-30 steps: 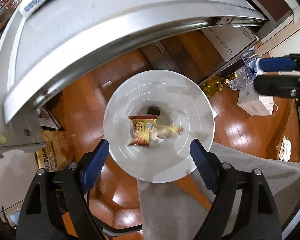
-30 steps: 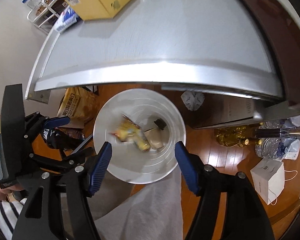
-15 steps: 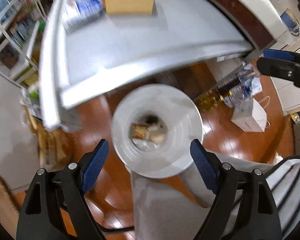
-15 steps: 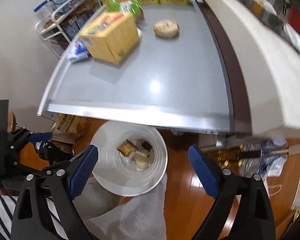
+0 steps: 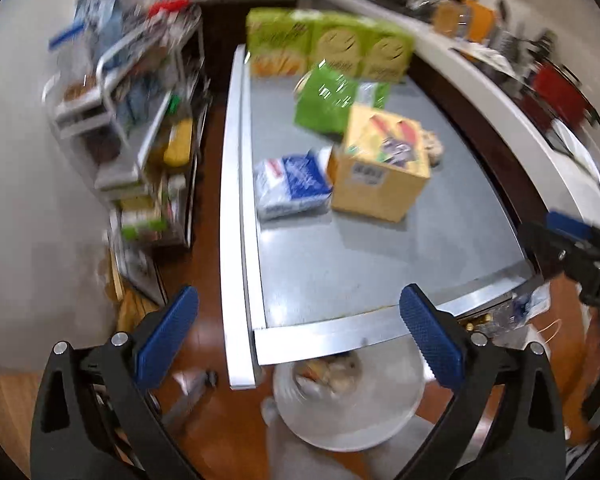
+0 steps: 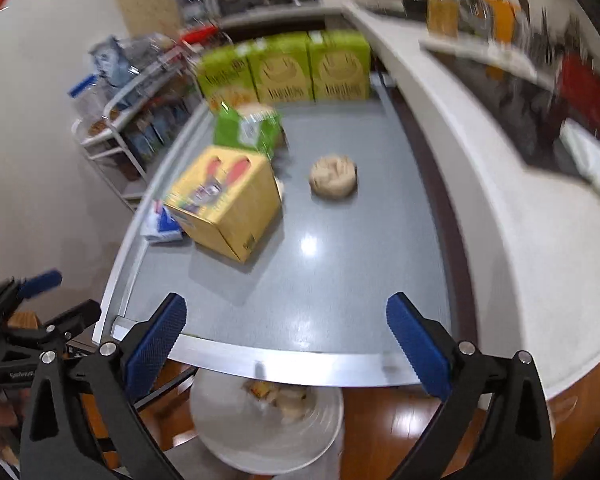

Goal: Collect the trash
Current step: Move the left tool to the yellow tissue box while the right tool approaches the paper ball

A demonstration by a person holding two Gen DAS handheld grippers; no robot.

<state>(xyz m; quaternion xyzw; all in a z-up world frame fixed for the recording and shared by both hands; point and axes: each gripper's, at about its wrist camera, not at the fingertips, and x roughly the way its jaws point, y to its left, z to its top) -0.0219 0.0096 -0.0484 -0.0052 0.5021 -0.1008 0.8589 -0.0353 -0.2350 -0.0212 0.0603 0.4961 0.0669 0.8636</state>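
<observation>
Both grippers stand over the white bin (image 6: pixel 266 436) on the floor, which already holds some wrappers; the left gripper (image 5: pixel 298 338) and the right gripper (image 6: pixel 286 340) have jaws opening wide, with nothing between them; I judge 1 drop is finished. Next move: reach to the crumpled brown ball (image 6: pixel 333 176) on the grey table (image 6: pixel 340 280), beside the yellow box (image 6: pixel 224 204).
</observation>
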